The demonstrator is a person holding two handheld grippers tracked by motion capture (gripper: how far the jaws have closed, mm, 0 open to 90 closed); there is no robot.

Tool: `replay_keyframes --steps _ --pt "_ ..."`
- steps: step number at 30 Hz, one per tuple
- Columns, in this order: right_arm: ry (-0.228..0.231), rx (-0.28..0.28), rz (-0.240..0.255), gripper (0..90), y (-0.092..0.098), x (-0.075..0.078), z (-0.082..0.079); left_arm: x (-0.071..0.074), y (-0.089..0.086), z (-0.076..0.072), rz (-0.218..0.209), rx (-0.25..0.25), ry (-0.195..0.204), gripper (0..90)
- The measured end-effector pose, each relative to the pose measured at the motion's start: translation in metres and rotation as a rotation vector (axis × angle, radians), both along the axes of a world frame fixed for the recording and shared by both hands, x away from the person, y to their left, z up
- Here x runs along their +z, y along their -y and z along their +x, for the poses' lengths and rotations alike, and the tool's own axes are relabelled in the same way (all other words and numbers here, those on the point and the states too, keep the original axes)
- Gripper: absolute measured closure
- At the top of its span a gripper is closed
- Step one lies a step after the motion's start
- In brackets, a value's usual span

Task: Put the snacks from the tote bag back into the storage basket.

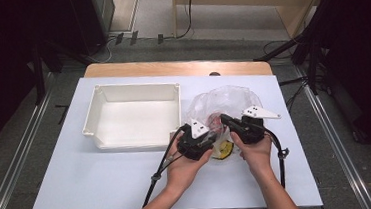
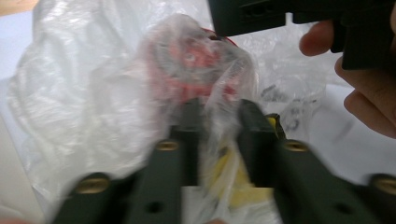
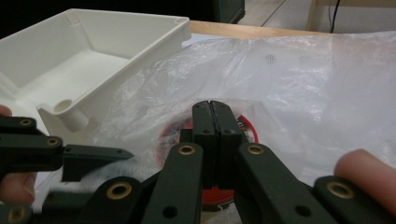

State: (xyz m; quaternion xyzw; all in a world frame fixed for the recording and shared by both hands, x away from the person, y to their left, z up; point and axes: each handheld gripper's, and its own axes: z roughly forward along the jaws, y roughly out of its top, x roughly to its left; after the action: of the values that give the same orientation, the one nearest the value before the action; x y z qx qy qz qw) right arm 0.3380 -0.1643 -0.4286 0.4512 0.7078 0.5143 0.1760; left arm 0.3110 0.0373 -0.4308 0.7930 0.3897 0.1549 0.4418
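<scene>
High view, white tabletop [image 1: 104, 176], grey floor [image 1: 20, 137]

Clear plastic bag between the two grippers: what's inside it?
Inside the clear plastic bag lie a red round item and a yellow item. Crumpled film blurs both, so what they are, and anything beneath them, cannot be told.

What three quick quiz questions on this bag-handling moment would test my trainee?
1. True or false: the right gripper has its jaws pressed together on the clear crinkled plastic bag.
2. Which colours show through the film? A red and yellow; B blue and green.
3. On which side of the bag does the white rectangular plastic tray sit in the high view?

Key: 1 true; 2 A; 3 its left.
</scene>
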Motion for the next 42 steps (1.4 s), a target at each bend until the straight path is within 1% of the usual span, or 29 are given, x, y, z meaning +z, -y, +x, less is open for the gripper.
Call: replay_keyframes --steps 2,3,5,6,8,11,12,13,14,15,16,18,19,20,21,22,24,26,27,28,29,30,31,33,34,35,37,39,42 --pt "0.007 -0.012 0.004 90.0 0.003 0.001 0.001 0.0 -0.004 0.002 -0.002 0.028 0.012 88.7" --pt "0.006 -0.018 0.01 90.0 0.004 0.001 0.002 0.0 -0.007 0.003 0.006 0.043 0.019 89.8" --pt "0.007 -0.031 0.011 90.0 0.006 0.001 0.002 -0.004 -0.008 0.002 0.034 0.077 0.046 90.0" --pt "0.003 -0.038 0.011 90.0 0.006 0.001 0.002 -0.007 -0.008 0.002 0.051 0.082 0.055 90.0" --pt "0.006 -0.044 0.005 90.0 0.007 0.001 0.003 -0.015 -0.006 0.0 0.088 0.086 0.051 90.0" --pt "0.011 -0.053 -0.009 90.0 0.007 0.0 0.004 -0.029 -0.007 0.003 0.142 0.089 0.014 90.0" --pt "0.012 -0.057 -0.013 89.7 0.007 0.0 0.004 -0.033 -0.008 0.004 0.155 0.085 -0.002 90.0" --pt "0.012 -0.062 -0.017 89.5 0.007 -0.001 0.005 -0.038 -0.01 0.004 0.177 0.065 -0.02 90.0" --pt "0.009 -0.067 -0.021 89.2 0.008 -0.002 0.005 -0.041 -0.011 0.004 0.192 0.053 -0.024 90.0" --pt "0.008 -0.069 -0.021 89.2 0.008 -0.002 0.005 -0.045 -0.011 0.001 0.216 0.038 -0.023 90.0" --pt "0.007 -0.072 -0.023 89.2 0.009 -0.003 0.006 -0.045 -0.012 0.0 0.221 0.029 -0.013 90.0" --pt "0.008 -0.076 -0.029 89.1 0.009 -0.004 0.006 -0.044 -0.014 -0.004 0.232 -0.003 -0.015 90.0" --pt "0.008 -0.079 -0.03 88.5 0.01 -0.005 0.006 -0.043 -0.017 -0.006 0.224 -0.018 -0.027 90.0" --pt "0.007 -0.08 -0.028 87.5 0.01 -0.005 0.005 -0.042 -0.021 -0.006 0.204 -0.042 -0.043 89.9" --pt "0.008 -0.075 -0.024 85.2 0.011 -0.005 0.005 -0.042 -0.025 -0.008 0.171 -0.078 -0.064 88.5" --pt "0.001 -0.056 -0.006 80.4 0.011 -0.004 0.004 -0.042 -0.028 -0.009 0.164 -0.089 -0.064 85.7" --pt "-0.001 -0.02 0.019 71.1 0.011 -0.003 0.002 -0.043 -0.032 -0.013 0.163 -0.09 -0.058 84.2" --pt "0.01 0.018 0.02 59.3 0.009 -0.002 -0.001 -0.043 -0.037 -0.015 0.124 -0.086 -0.059 85.1" --pt "0.016 0.031 0.015 52.0 0.008 -0.002 -0.003 -0.044 -0.039 -0.015 0.099 -0.074 -0.055 86.2" --pt "0.02 0.037 0.002 46.8 0.006 -0.003 -0.005 -0.045 -0.041 -0.015 0.095 -0.068 -0.055 87.6" --pt "0.018 0.035 -0.017 40.4 0.004 -0.003 -0.007 -0.044 -0.042 -0.014 0.098 -0.075 -0.053 88.1" --pt "0.016 0.039 -0.034 34.7 0.002 -0.004 -0.007 -0.044 -0.043 -0.014 0.089 -0.075 -0.056 88.6" --pt "0.014 0.041 -0.05 30.0 -0.001 -0.005 -0.007 -0.044 -0.044 -0.013 0.075 -0.069 -0.061 89.1" --pt "-0.008 0.038 -0.074 24.2 -0.005 -0.009 -0.006 -0.045 -0.046 -0.012 0.054 -0.06 -0.067 89.5" --pt "-0.023 0.023 -0.096 20.8 -0.008 -0.012 -0.005 -0.045 -0.046 -0.011 0.041 -0.056 -0.071 89.6" --pt "-0.032 0.011 -0.106 18.7 -0.01 -0.014 -0.003 -0.045 -0.047 -0.01 0.039 -0.054 -0.074 89.6" --pt "-0.049 -0.007 -0.114 17.8 -0.012 -0.019 0.0 -0.045 -0.049 -0.008 0.016 -0.048 -0.087 89.6" --pt "-0.064 -0.01 -0.118 16.7 -0.014 -0.023 0.002 -0.045 -0.05 -0.007 0.01 -0.048 -0.098 89.6" --pt "-0.091 -0.013 -0.138 16.7 -0.018 -0.032 0.007 -0.045 -0.05 -0.008 0.01 -0.044 -0.088 89.5"
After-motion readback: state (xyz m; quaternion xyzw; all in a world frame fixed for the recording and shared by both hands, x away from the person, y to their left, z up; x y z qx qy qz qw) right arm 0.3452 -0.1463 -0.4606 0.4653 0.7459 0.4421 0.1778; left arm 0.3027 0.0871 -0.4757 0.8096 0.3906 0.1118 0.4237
